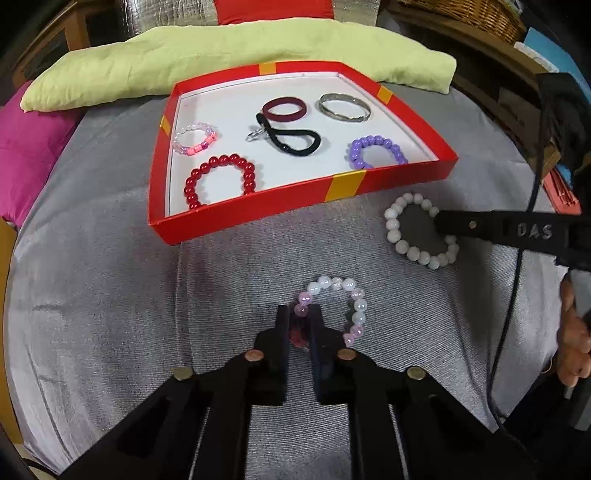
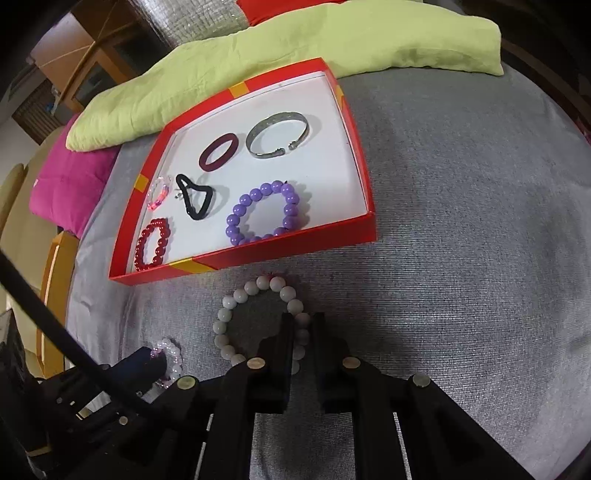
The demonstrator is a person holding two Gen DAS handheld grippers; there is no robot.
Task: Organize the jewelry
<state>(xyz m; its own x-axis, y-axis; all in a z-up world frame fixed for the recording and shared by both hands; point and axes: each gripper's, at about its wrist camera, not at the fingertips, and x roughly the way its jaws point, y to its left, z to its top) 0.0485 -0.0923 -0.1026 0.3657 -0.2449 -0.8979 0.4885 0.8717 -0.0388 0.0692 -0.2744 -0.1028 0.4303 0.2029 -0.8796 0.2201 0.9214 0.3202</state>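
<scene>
A red tray (image 1: 347, 186) (image 2: 295, 247) on the grey cloth holds a red bead bracelet (image 1: 219, 179), a purple bead bracelet (image 2: 264, 212), a silver bangle (image 1: 344, 106), a maroon ring band (image 1: 283, 109), a black hair tie (image 1: 291, 139) and a pink bead ring (image 1: 195, 139). My left gripper (image 1: 299, 314) is shut on a pink-white bead bracelet (image 1: 351, 299) lying on the cloth. My right gripper (image 2: 303, 323) is shut on the right side of a white bead bracelet (image 2: 236, 299) (image 1: 397, 225), also on the cloth.
A yellow-green cushion (image 1: 221, 59) lies behind the tray, a magenta cushion (image 1: 26, 147) at the left. A wicker basket (image 1: 476, 14) and shelves stand at the far right. Grey cloth (image 2: 461, 240) spreads right of the tray.
</scene>
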